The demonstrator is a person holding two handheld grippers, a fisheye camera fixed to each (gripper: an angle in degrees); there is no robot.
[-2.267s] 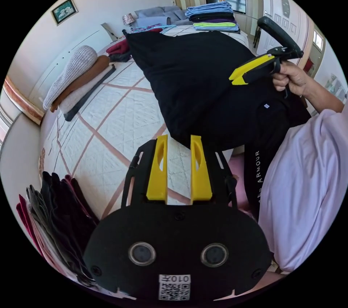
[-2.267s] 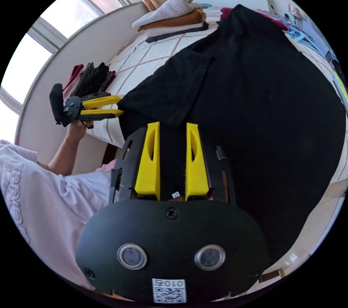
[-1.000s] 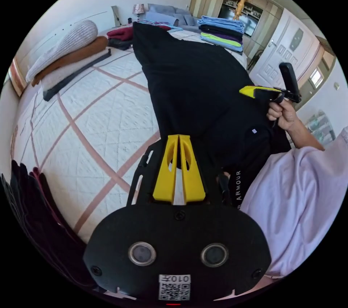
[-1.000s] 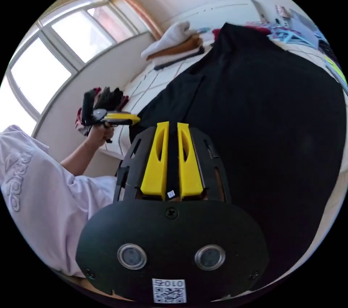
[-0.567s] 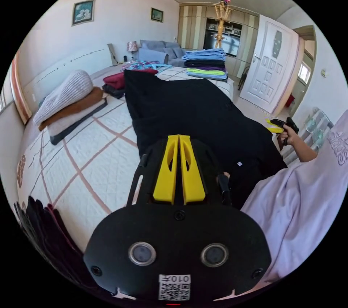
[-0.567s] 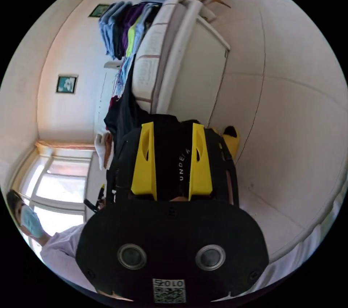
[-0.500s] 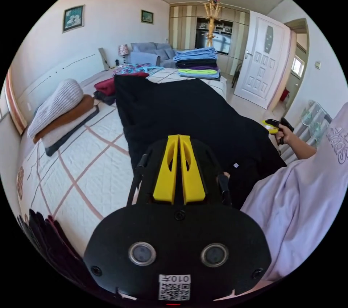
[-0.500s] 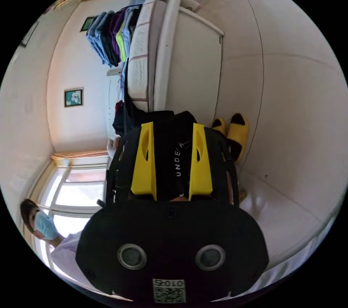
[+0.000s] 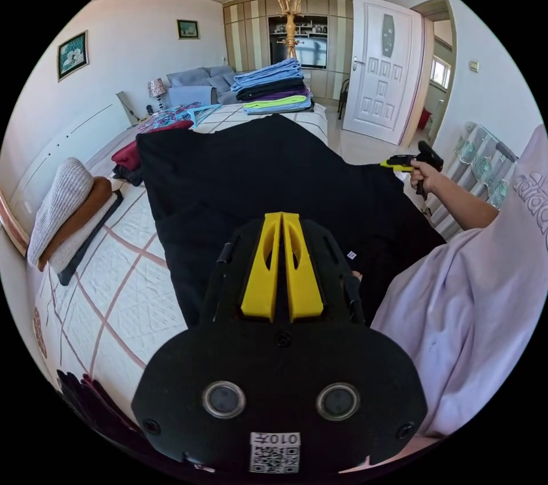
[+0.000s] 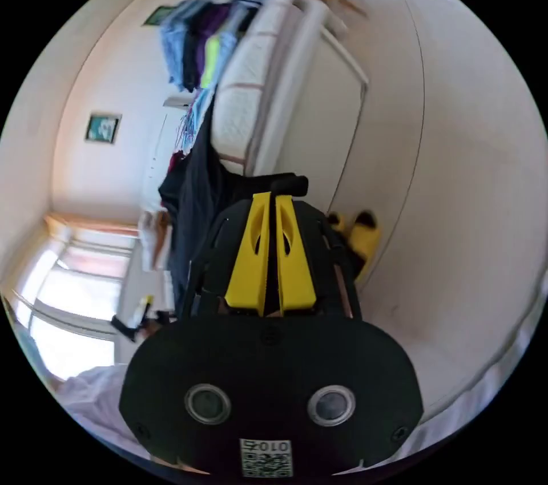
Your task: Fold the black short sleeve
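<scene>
Black short sleeve [image 9: 268, 177] lies spread across the bed [image 9: 114, 291], running from 6 o'clock by the left gripper [image 9: 281, 234] up to 12 o'clock near the folded stack [image 9: 274, 88], near edge hanging off the bed side. A second ago it was bunched narrower toward the bed's right edge; now it covers a wider span, so the spread-out step looks largely done

Left gripper: jaws clenched together, black cloth under and around them; most likely pinching the near hem, though the nip itself is hidden. It was released and clear of the cloth two seconds ago

Right gripper [image 10: 273, 239]: jaws nearly together in the right gripper view, having been wide apart half a second ago around the hanging cloth. Whether cloth sits between them, cannot tell; picture blurred. In the left gripper view it [image 9: 399, 164] sits at 2 o'clock, at the shirt's far right edge

Judgement: both corners now apparently taken, first fold can begin

Yellow slippers [image 10: 359, 234] on the floor beside the bed
</scene>
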